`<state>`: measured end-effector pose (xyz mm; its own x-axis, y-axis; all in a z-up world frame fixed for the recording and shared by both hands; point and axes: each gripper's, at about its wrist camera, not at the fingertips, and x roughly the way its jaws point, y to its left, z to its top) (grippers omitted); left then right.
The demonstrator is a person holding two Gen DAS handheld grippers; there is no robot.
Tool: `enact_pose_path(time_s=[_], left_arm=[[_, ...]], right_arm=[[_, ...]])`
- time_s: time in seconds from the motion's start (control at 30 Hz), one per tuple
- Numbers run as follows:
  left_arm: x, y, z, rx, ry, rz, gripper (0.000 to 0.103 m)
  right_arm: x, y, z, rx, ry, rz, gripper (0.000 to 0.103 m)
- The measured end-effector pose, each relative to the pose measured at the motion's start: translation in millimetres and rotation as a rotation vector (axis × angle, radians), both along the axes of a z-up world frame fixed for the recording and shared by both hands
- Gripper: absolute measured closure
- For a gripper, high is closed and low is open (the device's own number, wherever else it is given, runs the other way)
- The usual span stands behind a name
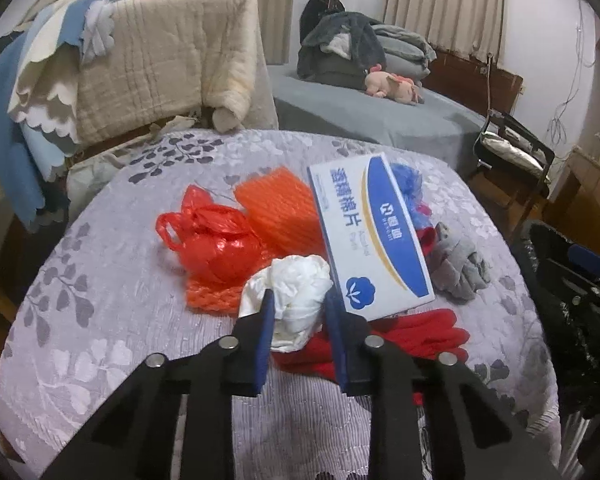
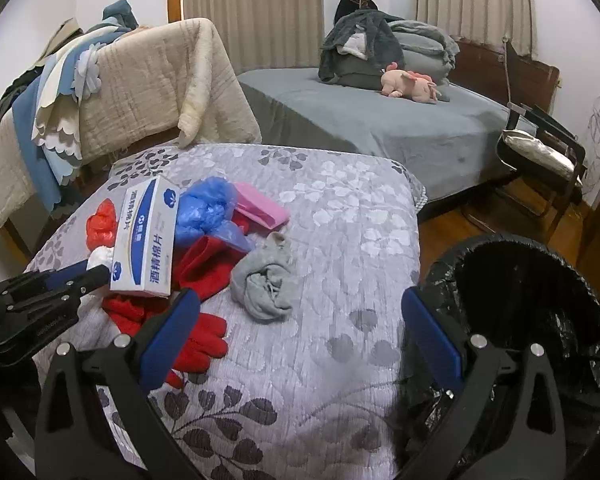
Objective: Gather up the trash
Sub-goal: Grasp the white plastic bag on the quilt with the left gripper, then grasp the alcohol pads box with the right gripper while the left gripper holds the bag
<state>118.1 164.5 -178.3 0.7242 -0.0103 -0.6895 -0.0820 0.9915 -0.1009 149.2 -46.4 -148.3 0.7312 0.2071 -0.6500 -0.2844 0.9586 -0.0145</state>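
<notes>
**Left tool pinches the white wad, bin waits**

Bedroom table under a grey leaf-print cloth (image 1: 112, 280) carries the litter. Near its front edge, the crumpled white bag (image 1: 296, 296) sits pinched in the left tool (image 1: 300, 300), touching the blue-and-white box (image 1: 374, 236). Judged step: grasp made. Next: lift clear and carry to the black-lined bin (image 2: 540, 320). Right tool (image 2: 300, 324) hangs spread, empty.

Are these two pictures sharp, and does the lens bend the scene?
Left wrist view: strong fisheye, dark corners, the table edge bulges; the white crumpled bag and white box look sharp. Right wrist view: same bending, curtains lean; the grey sock is clear, the black-lined trash bin is dark.
</notes>
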Motion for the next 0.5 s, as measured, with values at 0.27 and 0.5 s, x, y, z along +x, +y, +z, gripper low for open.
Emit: enact_pose_path(time_s=[0.27, 0.5], left_arm=[[-20, 18, 24, 0.019, -0.054, 0.059, 0.080], [-30, 42, 21, 0.058, -0.041, 0.113, 0.080]], right_arm=[[2, 21, 4, 0.019, -0.024, 0.031, 0.005], [3, 62, 1, 0.055, -0.047, 0.069, 0.005]])
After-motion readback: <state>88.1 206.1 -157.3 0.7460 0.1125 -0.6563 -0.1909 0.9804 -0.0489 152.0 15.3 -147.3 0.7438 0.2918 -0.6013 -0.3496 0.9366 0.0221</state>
